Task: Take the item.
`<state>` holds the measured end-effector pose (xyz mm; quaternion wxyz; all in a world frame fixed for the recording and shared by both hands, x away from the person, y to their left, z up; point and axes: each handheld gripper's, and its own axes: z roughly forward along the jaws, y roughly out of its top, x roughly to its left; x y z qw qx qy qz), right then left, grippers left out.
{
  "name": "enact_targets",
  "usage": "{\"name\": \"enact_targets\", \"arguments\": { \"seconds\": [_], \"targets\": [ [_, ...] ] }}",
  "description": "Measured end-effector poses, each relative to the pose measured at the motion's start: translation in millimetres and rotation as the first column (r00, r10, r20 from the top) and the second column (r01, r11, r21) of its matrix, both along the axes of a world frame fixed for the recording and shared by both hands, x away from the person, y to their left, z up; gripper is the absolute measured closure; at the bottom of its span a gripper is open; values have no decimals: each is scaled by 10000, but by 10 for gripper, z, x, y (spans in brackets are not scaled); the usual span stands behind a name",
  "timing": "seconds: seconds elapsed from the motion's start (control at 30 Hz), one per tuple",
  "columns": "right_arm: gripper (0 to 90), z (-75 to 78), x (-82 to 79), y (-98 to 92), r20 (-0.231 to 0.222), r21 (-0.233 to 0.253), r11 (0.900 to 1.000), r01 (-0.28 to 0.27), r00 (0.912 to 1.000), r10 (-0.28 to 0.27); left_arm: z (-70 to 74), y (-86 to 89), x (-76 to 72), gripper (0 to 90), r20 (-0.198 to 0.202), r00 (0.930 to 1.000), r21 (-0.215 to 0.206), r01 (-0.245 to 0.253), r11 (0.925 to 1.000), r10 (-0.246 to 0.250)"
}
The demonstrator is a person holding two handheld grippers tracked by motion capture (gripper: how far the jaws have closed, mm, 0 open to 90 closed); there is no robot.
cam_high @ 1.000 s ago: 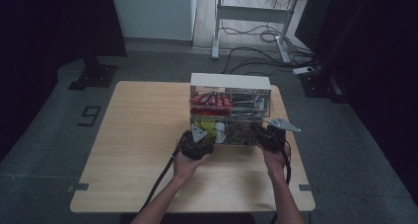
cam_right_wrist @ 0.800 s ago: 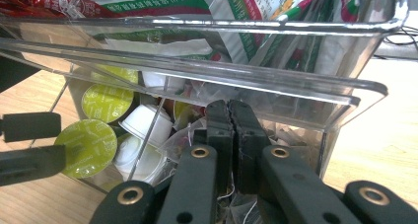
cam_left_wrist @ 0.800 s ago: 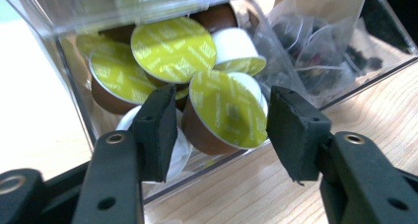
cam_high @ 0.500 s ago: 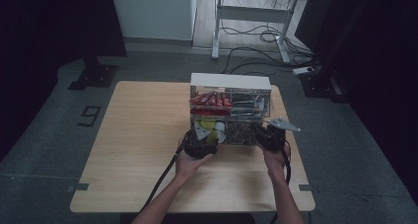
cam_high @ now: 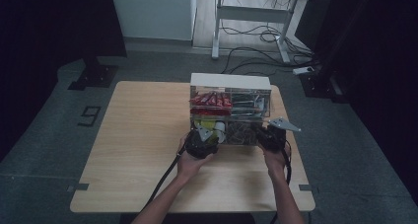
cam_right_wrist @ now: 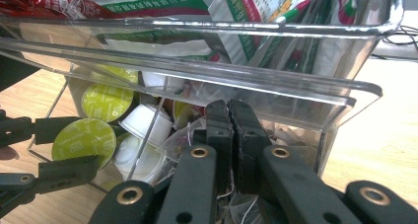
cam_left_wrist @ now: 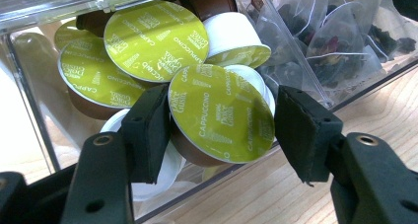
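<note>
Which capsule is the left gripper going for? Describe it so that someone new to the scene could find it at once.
On the wooden table stands a clear organizer; its lower left bin holds coffee capsules. The one meant, the front capsule, sits between the open jaws of the left gripper. Its green cappuccino lid faces the camera in full, while neighbours lie behind it, partly covered.

A rectangular light wooden desk is being shown standing on a grey floor. A clear plastic drawer organiser with a white top is being carried at the desk's far middle, its lower drawer resting on the wood.
</note>
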<state>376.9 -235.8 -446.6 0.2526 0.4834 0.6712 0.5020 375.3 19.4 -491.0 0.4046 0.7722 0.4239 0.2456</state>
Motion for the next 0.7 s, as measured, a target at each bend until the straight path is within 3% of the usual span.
{"name": "enact_targets", "arguments": {
  "seconds": [0.17, 0.2, 0.23, 0.57, 0.7],
  "targets": [
    [867, 2, 2, -2, 0, 22, 10000, -6, 10000, 6, 31, 28, -39, 420, 236, 9997, -277, -79, 9996, 85],
    [866, 2, 2, -1, -2, 15, 10000, -11, 10000, 11, 31, 28, -39, 494, 236, 9997, -277, -79, 9996, 85],
    [866, 2, 2, -2, -1, 0, 10000, -15, 10000, 15, 60, 51, -56, 493, 352, 9993, -420, -67, 9991, 82],
    [866, 2, 1, 1, 6, -7, 10000, 6, 10000, -6, 12, -8, 12, 412, -284, 9996, -133, 68, 9999, -71],
    [864, 4, 1, 1, 0, -23, 10000, 1, 10000, -1, 8, -39, 37, 406, -300, 9996, -80, -11, 10000, 8]
  ]
}}
